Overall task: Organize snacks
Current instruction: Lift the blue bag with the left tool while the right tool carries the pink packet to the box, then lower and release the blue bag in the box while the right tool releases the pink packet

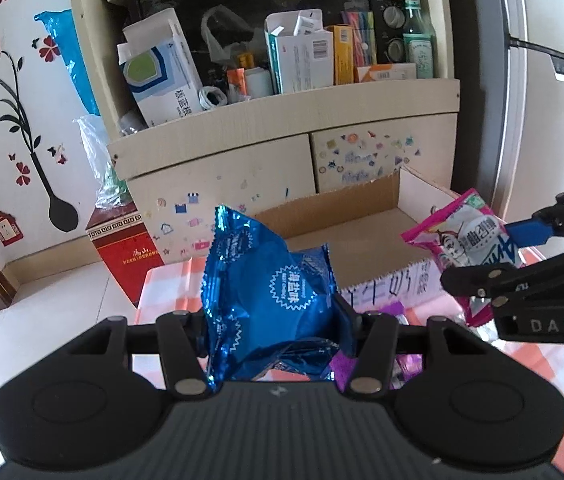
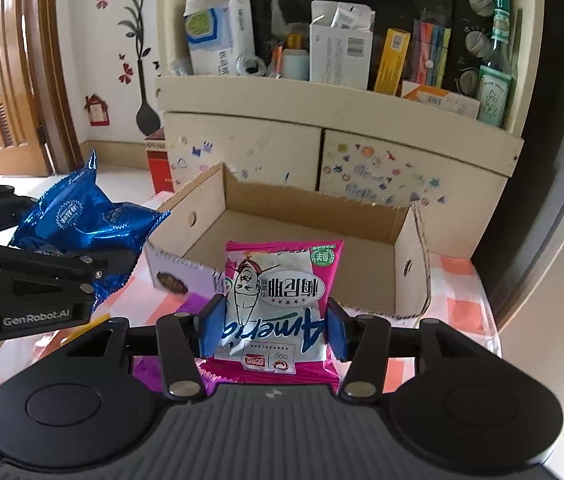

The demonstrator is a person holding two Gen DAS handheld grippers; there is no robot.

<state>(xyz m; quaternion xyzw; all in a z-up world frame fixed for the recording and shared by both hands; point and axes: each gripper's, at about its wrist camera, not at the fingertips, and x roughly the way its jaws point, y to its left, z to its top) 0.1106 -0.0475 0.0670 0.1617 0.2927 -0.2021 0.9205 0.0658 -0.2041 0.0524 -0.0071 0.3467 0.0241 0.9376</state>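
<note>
I hold one snack in each gripper. My left gripper is clamped on a blue foil bag, which stands crumpled between the jaws and rises above them. My right gripper is clamped on a pink and white packet, pinched at both side edges by the blue pads, face up and roughly flat.

Both snacks are lifted clear of the counter, which carries a checked orange and white cloth. The open cardboard box lies directly ahead of the right gripper, just beyond the packet, and ahead and to the right of the left gripper. Its interior appears empty. Purple wrappers lie on the counter below the left gripper.

Step in hand, as I judge it: carrying both snacks toward the box.

Next move, as I judge it:
1. Bring each gripper forward over the near, torn edge of the box.
2. Keep the two grippers apart, since they sit near each other.
3. Lower each snack inside the walls before opening the jaws.

The foil bag is slippery and bulky, so it may shift on release.
</note>
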